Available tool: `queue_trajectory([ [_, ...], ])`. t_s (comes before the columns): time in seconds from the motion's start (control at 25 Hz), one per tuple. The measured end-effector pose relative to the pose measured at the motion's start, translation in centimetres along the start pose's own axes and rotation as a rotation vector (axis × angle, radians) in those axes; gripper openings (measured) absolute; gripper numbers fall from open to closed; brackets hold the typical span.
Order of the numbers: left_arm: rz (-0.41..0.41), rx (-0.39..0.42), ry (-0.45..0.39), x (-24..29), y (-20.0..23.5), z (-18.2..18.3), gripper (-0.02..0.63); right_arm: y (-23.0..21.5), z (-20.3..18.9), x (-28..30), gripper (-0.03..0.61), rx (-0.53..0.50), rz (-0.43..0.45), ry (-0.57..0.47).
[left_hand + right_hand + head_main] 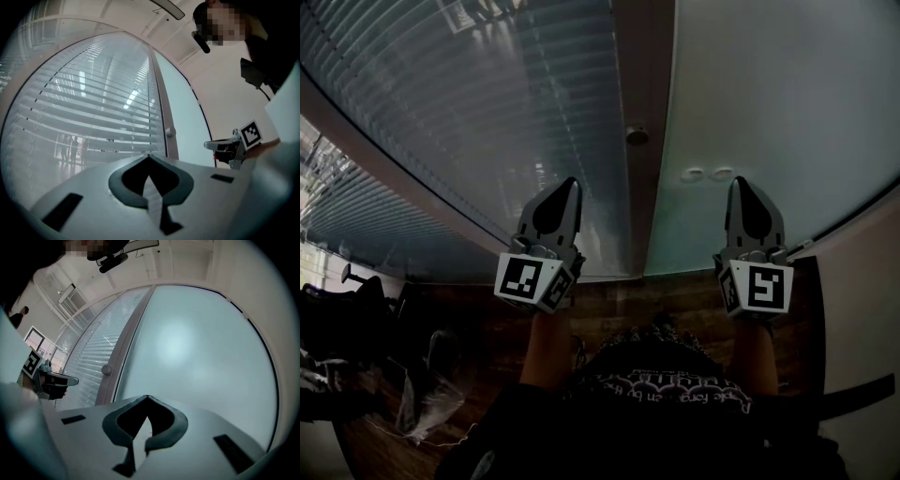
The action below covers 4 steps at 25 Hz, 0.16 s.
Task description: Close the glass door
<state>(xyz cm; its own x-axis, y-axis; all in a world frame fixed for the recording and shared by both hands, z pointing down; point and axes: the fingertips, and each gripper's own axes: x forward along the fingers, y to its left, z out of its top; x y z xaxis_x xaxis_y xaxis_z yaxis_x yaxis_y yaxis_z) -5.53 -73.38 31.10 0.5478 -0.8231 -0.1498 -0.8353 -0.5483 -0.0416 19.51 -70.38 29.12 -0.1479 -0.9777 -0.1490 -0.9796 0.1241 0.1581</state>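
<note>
Glass door [769,94]: frosted pane, upper right of the head view, its left edge right against the brown upright [642,206]. Round knob [637,135] sits on that upright. On the other side of the upright is the slatted glass panel [506,112].

Right gripper [739,183]: we've got its jaws pinched together on nothing, tip aimed at the door near its left edge. Left gripper [571,183]: likewise closed and empty, aimed at the slatted panel near its right edge. We can't tell whether either tip touches glass. Wood floor [675,295] runs below.
</note>
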Motion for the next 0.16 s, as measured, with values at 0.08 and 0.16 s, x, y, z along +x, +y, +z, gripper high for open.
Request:
queue_trajectory([
  [0.08,-0.009,0.006,-0.002,0.08,-0.15,-0.16,0.002,-0.23,-0.10,-0.04,0.003,0.014,-0.003,0.000],
  [0.16,-0.015,0.006,-0.003,0.16,-0.33,-0.28,0.002,-0.42,-0.18,-0.09,0.003,0.023,-0.003,-0.003],
])
